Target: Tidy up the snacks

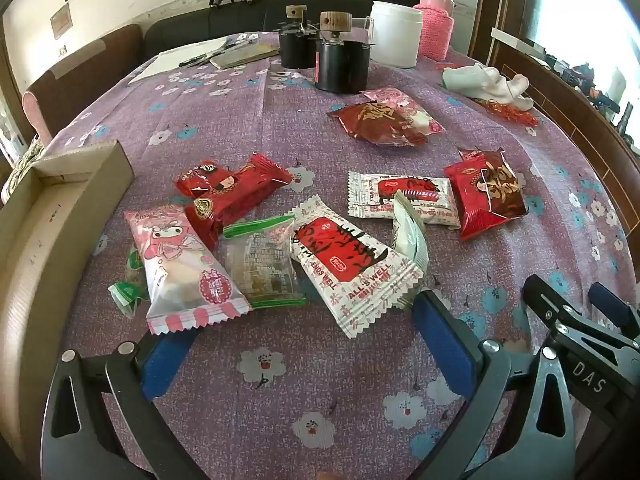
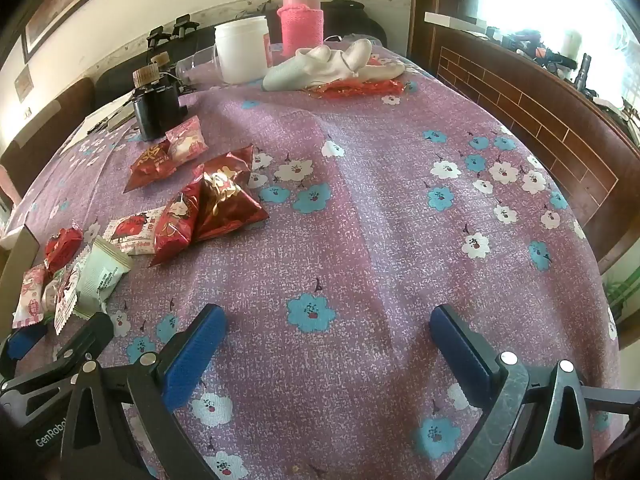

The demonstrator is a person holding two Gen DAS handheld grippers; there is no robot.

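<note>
Your left gripper (image 1: 304,344) has its jaws spread wide and empty, low over the purple flowered tablecloth (image 1: 280,412), with the nearest snacks lying right at the fingertips: the pink cartoon packet (image 1: 180,272) almost touches the left blue pad, and the white packet with the red label (image 1: 352,268) ends just beside the right one. Between those two lies a clear, green-edged packet (image 1: 264,268), partly tucked under its neighbours, so it looks harder to grab first. Your right gripper (image 2: 326,340) is also wide open and holds nothing; it hangs over bare cloth, well apart from any packet, which seems a sensible waiting spot that leaves the pile to the other hand. Further out, red packets (image 1: 236,192) lie scattered singly and in overlapping pairs toward the middle of the table. The cardboard box (image 1: 52,216) stands open at the left edge, just beside the pile, probably so that the snacks travel only a short way into it. No packet can be seen inside it, so the sorting looks barely begun. Beyond stand black canisters (image 1: 340,60), a white tub (image 1: 396,36) and a pink flask (image 1: 436,20).
</note>
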